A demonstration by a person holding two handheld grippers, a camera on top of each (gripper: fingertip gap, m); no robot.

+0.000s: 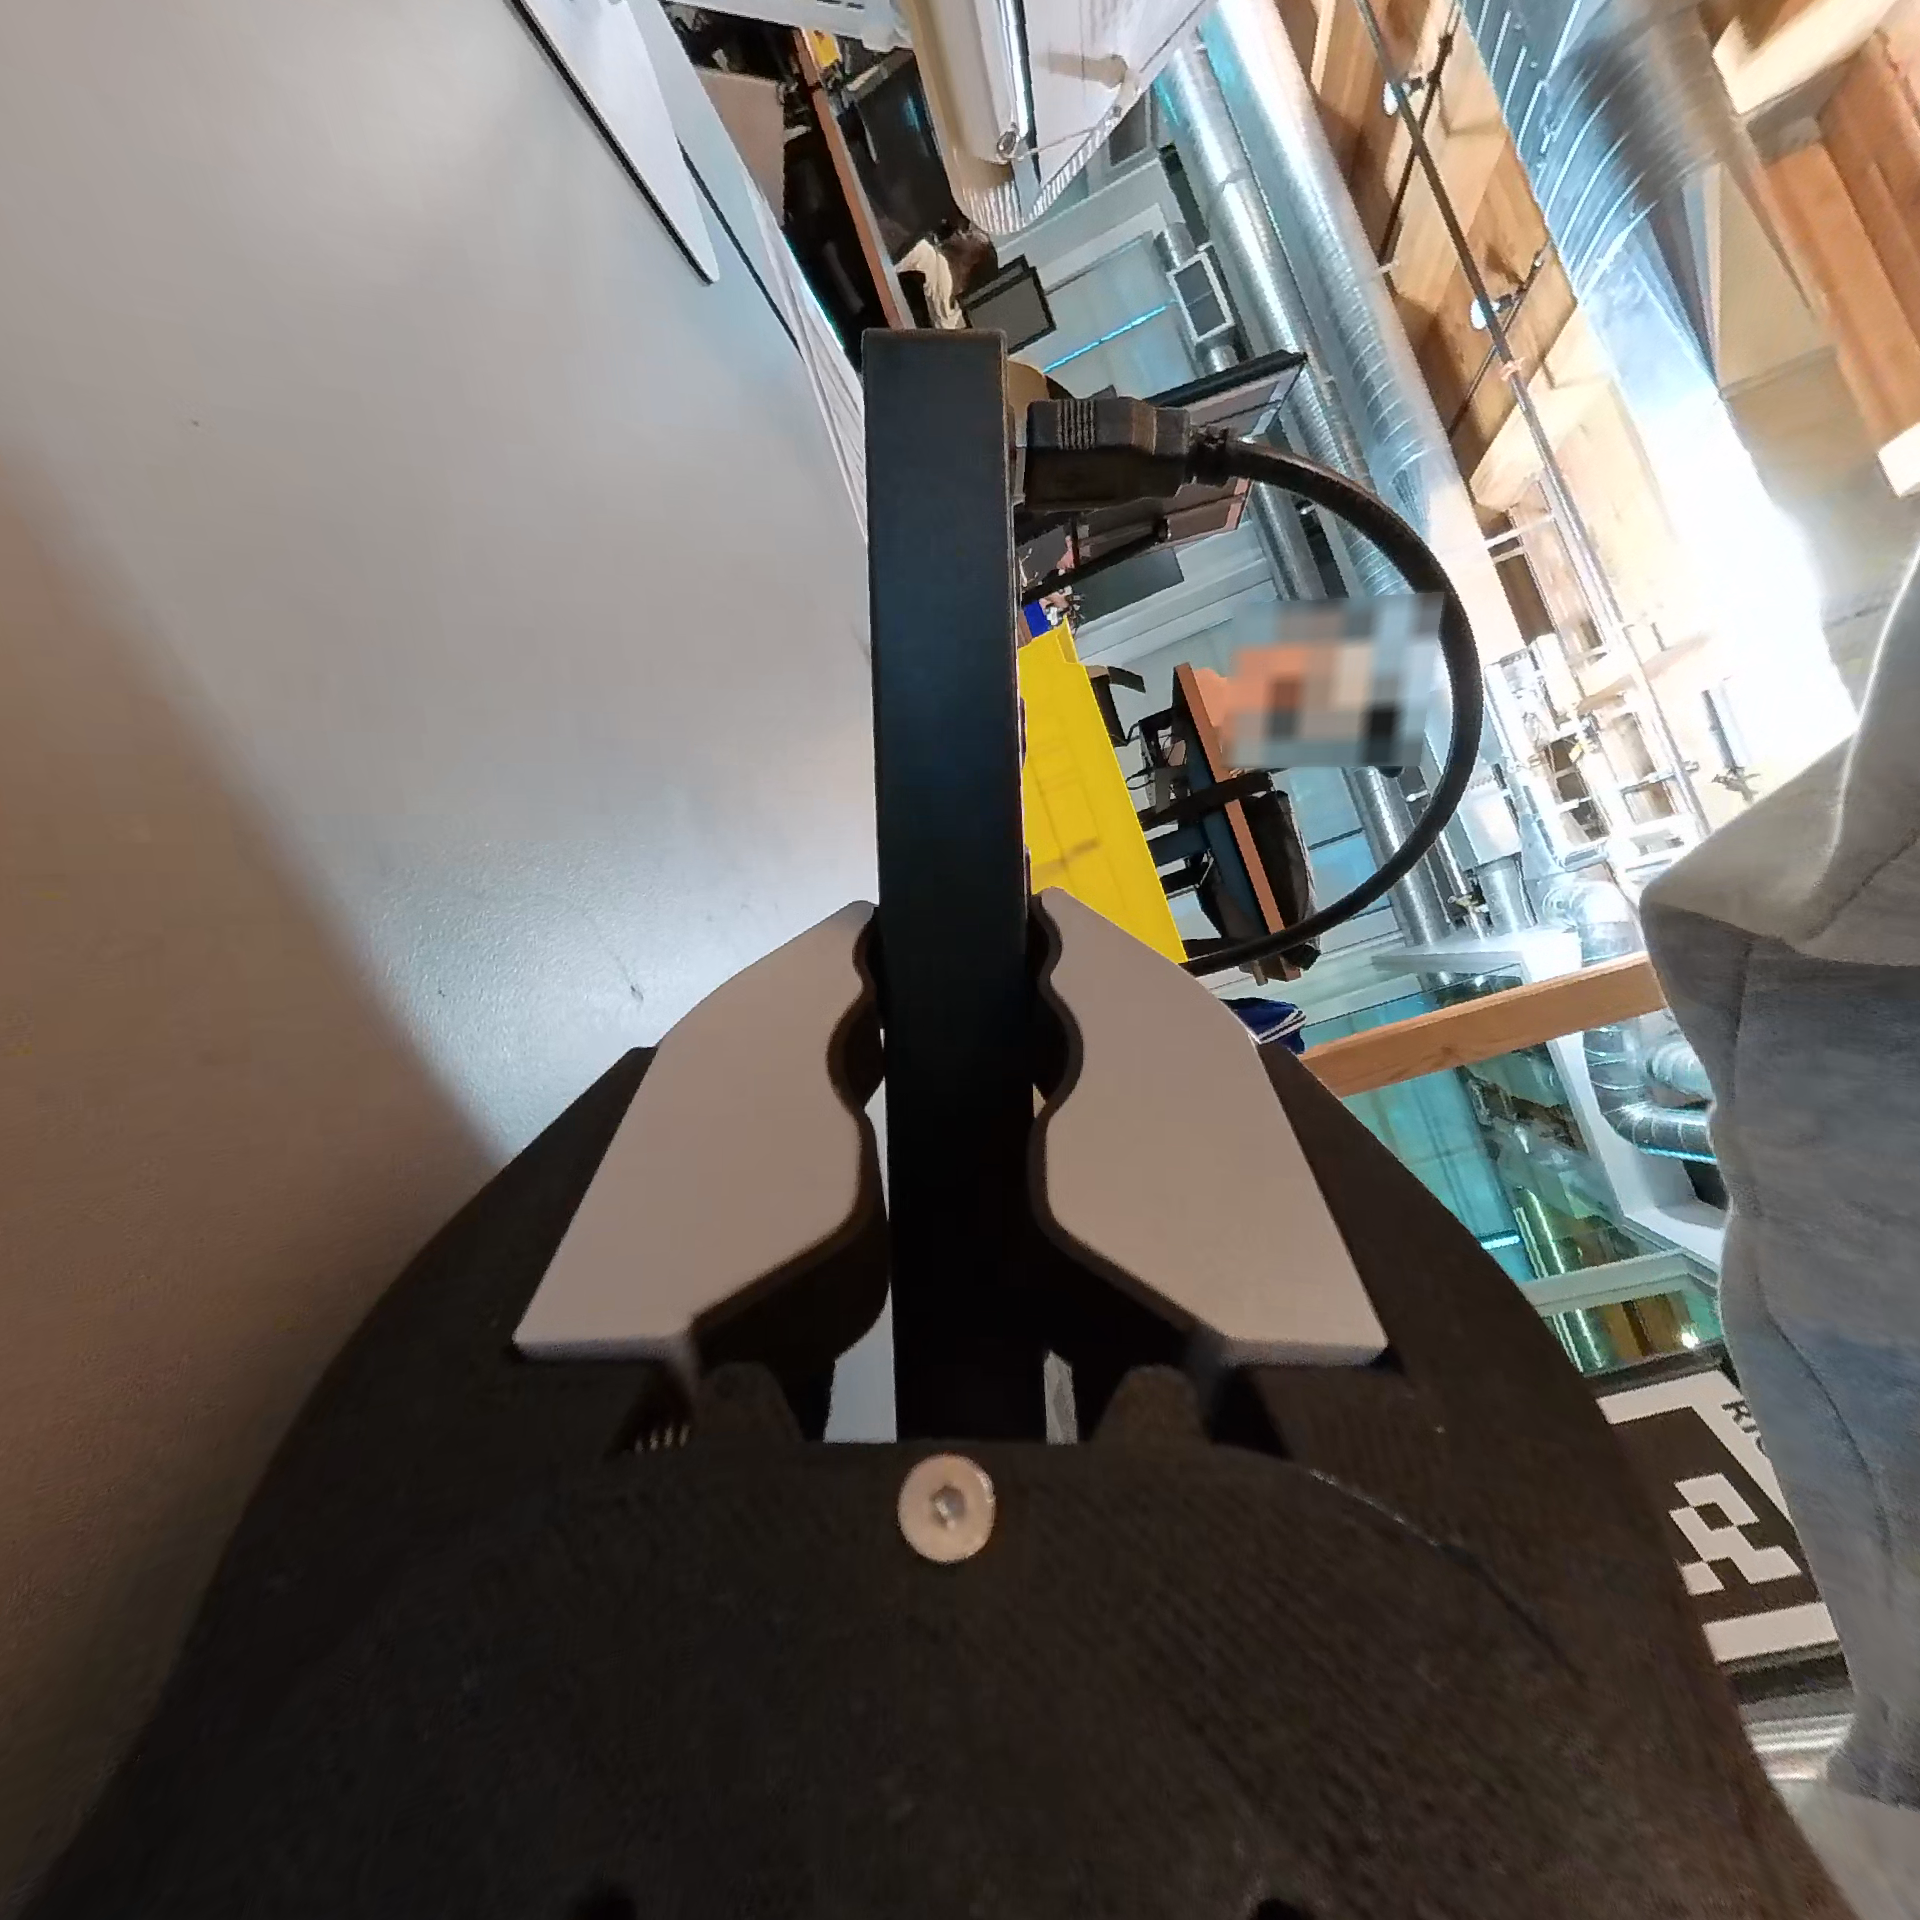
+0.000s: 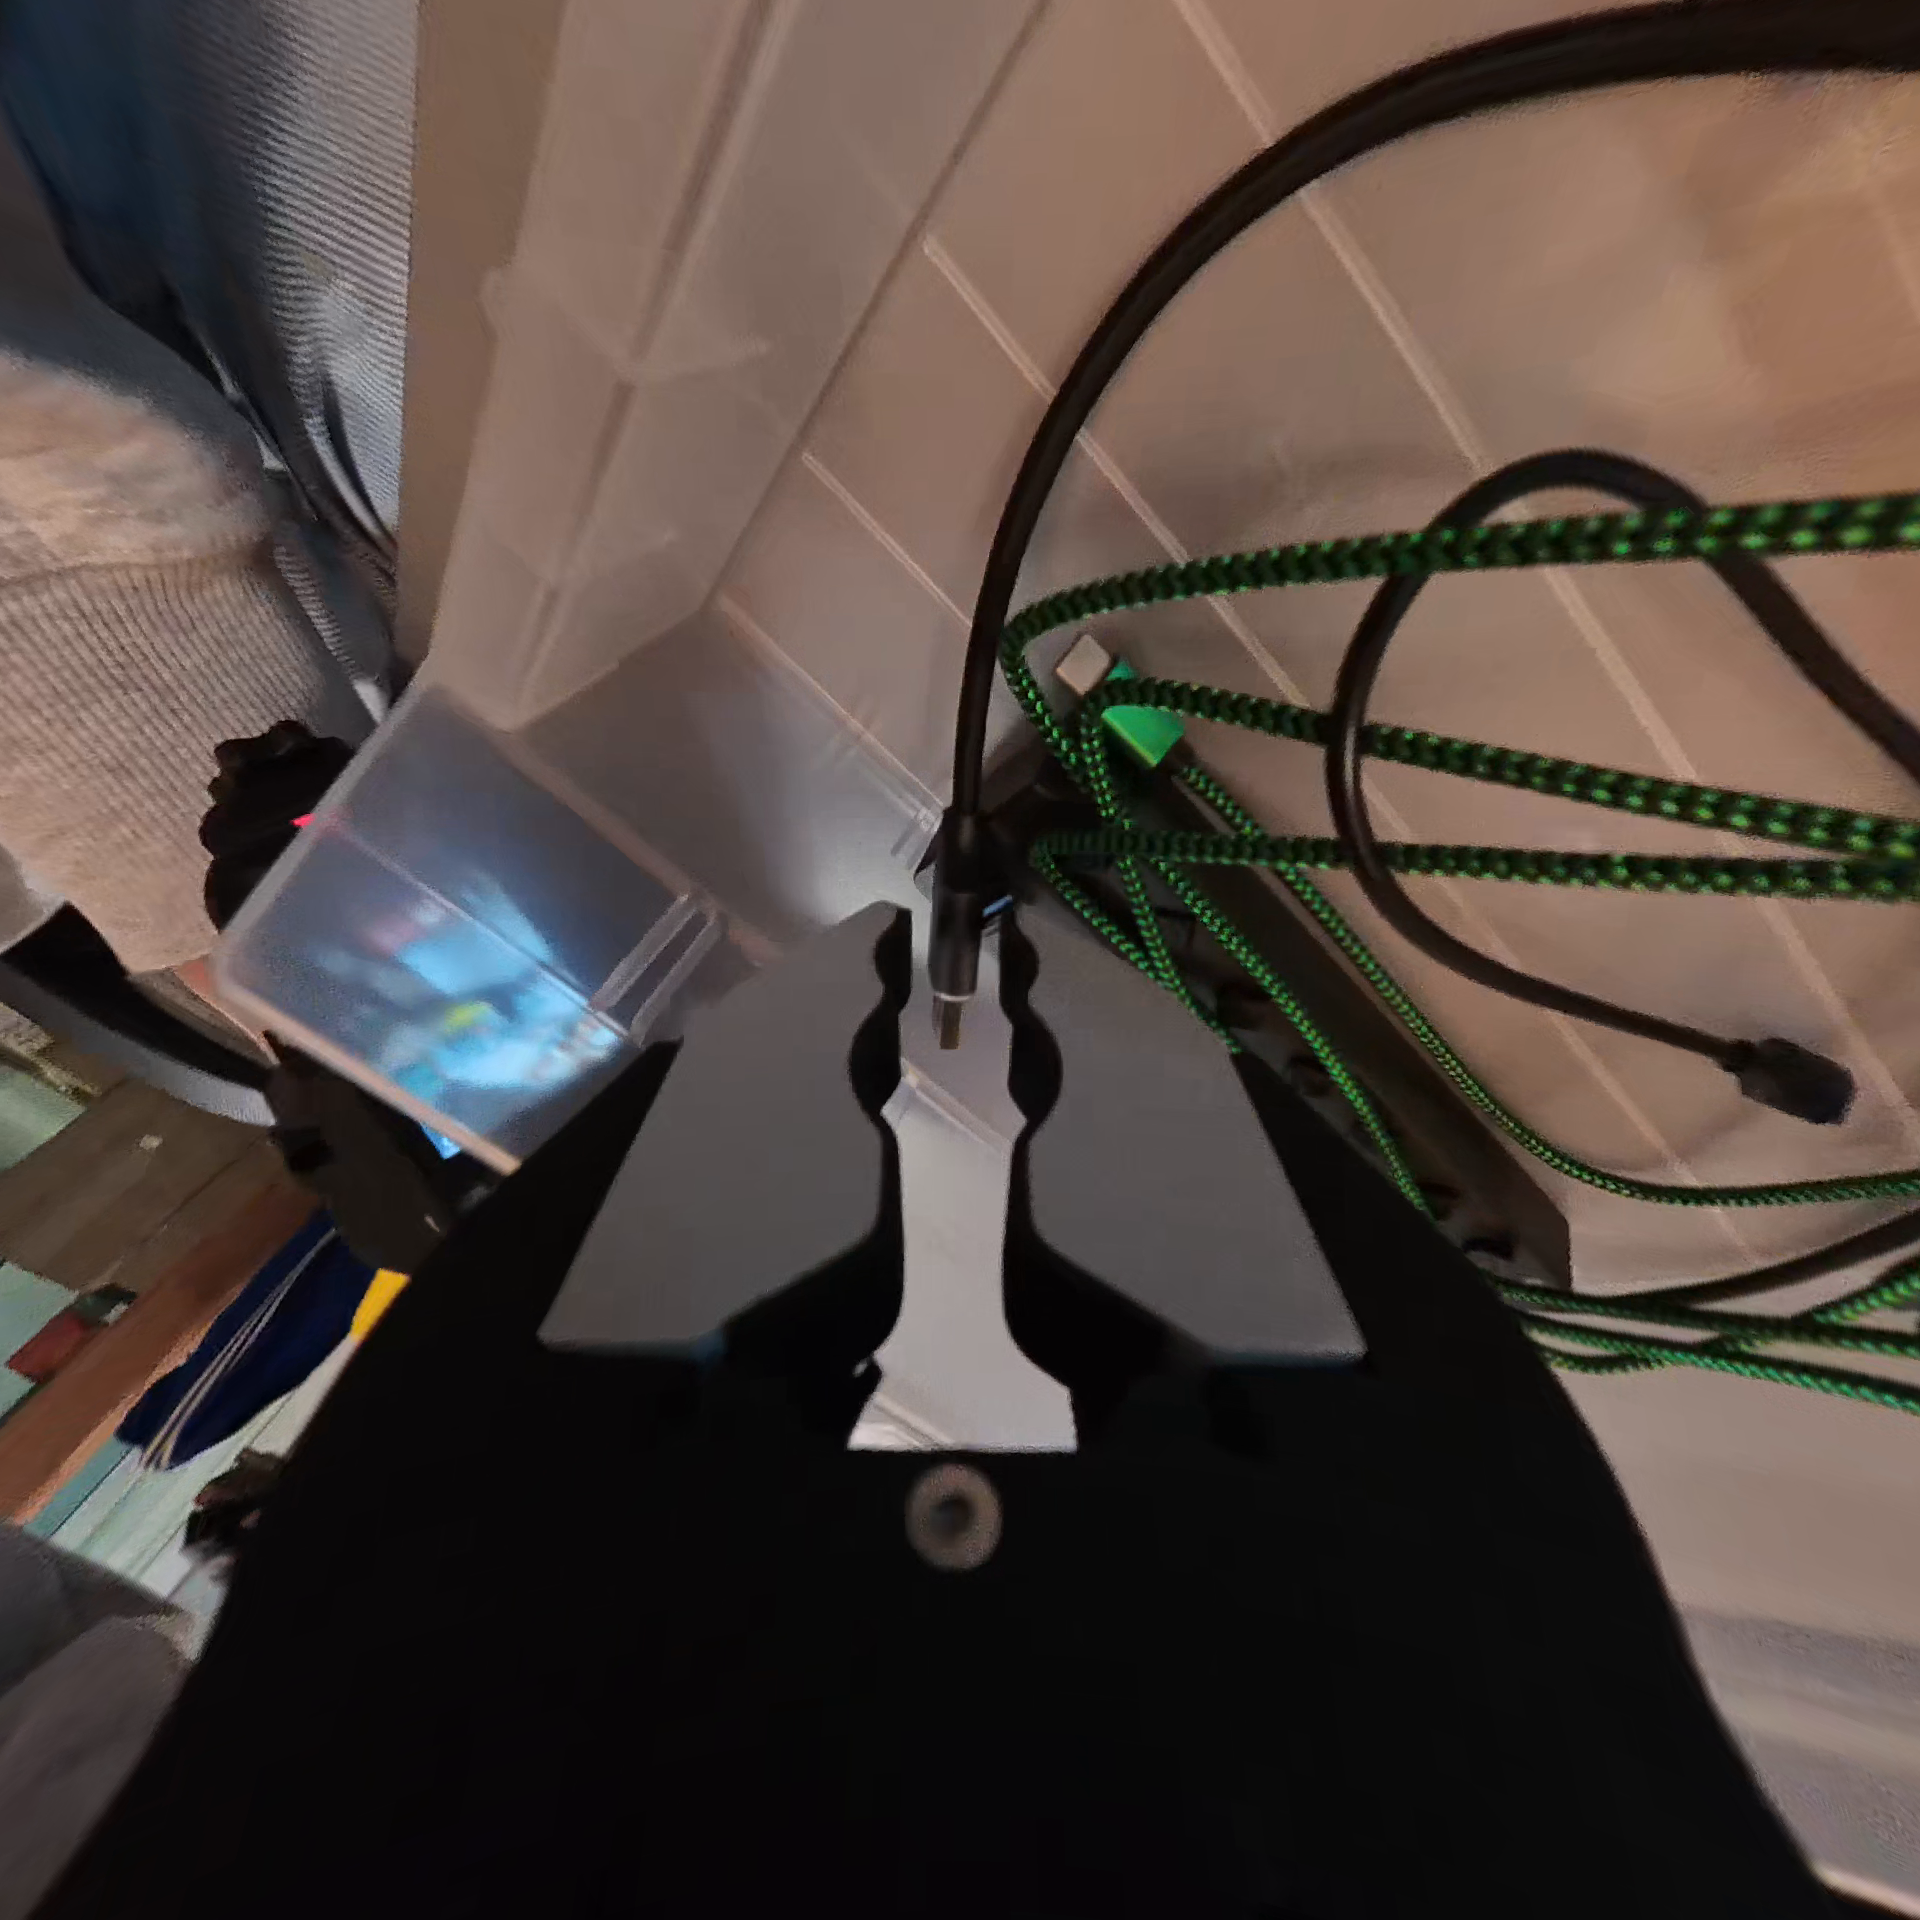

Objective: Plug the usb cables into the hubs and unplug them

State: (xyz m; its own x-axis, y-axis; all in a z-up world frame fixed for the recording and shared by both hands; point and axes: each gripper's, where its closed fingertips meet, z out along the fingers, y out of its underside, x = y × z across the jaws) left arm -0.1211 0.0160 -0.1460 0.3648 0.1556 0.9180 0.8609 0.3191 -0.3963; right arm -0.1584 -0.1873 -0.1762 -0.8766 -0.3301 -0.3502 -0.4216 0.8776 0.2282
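Note:
In the left wrist view my left gripper (image 1: 956, 920) is shut on a long black USB hub (image 1: 940, 623) that stands up between the fingers. A black USB plug (image 1: 1101, 457) sits in the hub's right side near its far end, and its black cable (image 1: 1444, 675) loops down to the right. In the right wrist view my right gripper (image 2: 956, 930) is closed on the plug of another black cable (image 2: 954, 925), whose metal tip points back toward the camera. The cable (image 2: 1039, 468) arcs up and away to the right. This view is blurred.
Green braided cables (image 2: 1558, 748) with a green plug (image 2: 1138, 732) lie over a dark strip (image 2: 1351, 1049) on the white surface. A loose black cable end (image 2: 1787, 1081) lies at the right. A clear plastic box (image 2: 457, 914) stands at the left. A grey sleeve (image 1: 1818, 1039) is close. The grippers' ends are close to 20 cm from one another.

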